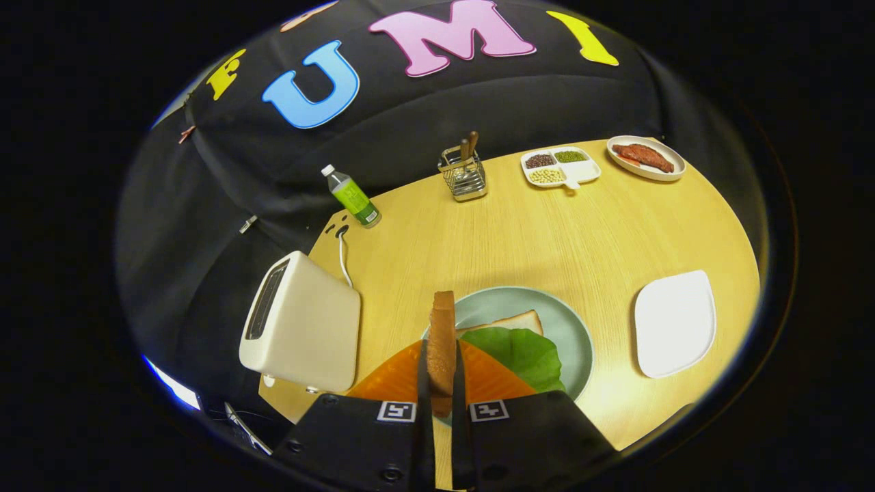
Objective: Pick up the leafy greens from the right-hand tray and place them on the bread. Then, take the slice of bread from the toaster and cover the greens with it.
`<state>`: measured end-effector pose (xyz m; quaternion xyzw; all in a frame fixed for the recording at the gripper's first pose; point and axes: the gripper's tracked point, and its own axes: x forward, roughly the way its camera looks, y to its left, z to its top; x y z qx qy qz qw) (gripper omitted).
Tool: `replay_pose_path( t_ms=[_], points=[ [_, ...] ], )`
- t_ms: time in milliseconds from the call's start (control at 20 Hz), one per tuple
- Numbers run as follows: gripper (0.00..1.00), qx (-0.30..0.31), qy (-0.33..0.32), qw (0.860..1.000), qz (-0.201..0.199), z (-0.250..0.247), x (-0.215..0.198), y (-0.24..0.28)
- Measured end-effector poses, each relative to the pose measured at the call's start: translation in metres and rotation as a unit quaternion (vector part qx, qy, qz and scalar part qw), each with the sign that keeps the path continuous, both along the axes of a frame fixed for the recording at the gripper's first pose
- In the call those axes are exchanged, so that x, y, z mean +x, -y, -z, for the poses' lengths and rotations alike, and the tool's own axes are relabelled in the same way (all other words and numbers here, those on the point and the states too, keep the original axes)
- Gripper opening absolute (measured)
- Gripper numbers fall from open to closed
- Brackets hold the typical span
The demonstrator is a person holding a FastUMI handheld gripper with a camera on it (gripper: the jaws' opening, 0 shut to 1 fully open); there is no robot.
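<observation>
Pinched edge-on between the two fingers of the gripper [441,383] stands the slice of bread [442,342], upright, its crust rising just ahead of the fingertips; both fingers press on its flat faces, so the claw is closed on it. Just beyond, at about one o'clock from the fingertips, the leafy greens [523,352] already lie on the lower slice of bread [509,321], which sits on the pale green plate [567,321]. So the first half of the task looks done and the second is in hand: the toast is out of the toaster [301,324], which stands at about ten o'clock from the claw, its slot dark. I judge the next move calls for carrying the held slice a little toward one o'clock, over the greens, tipping it from upright to flat, lowering it until it rests on the leaf, and only then spreading the fingers. The white tray [673,321] at three o'clock is bare of greens. Far across the wooden table [519,232], a green bottle [352,197] lies at eleven o'clock, a wire utensil holder [463,174] at twelve, and a divided dish [560,166] at one.
</observation>
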<state>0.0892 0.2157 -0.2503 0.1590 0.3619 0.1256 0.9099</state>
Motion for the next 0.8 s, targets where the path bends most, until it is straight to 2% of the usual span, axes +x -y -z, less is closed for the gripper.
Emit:
replay_pose_path(
  t_ms=[100,250,350,400,500,600,650,800],
  points=[
    [0.15,-0.009,-0.004,1.000,0.018,0.007,0.002,0.013],
    [0.22,-0.020,-0.009,0.999,0.038,0.012,0.001,0.028],
    [0.36,-0.055,0.001,0.998,0.045,0.015,0.003,0.044],
    [0.52,-0.068,0.006,0.997,0.044,0.014,0.002,0.047],
    [0.62,-0.083,0.011,0.996,0.041,0.011,0.000,0.053],
    [0.94,-0.095,0.027,0.994,0.048,-0.001,-0.001,0.062],
    [0.99,-0.102,0.040,0.993,0.053,-0.011,-0.001,0.068],
    [0.99,-0.134,0.088,0.985,0.064,-0.048,-0.002,0.089]
  ],
)
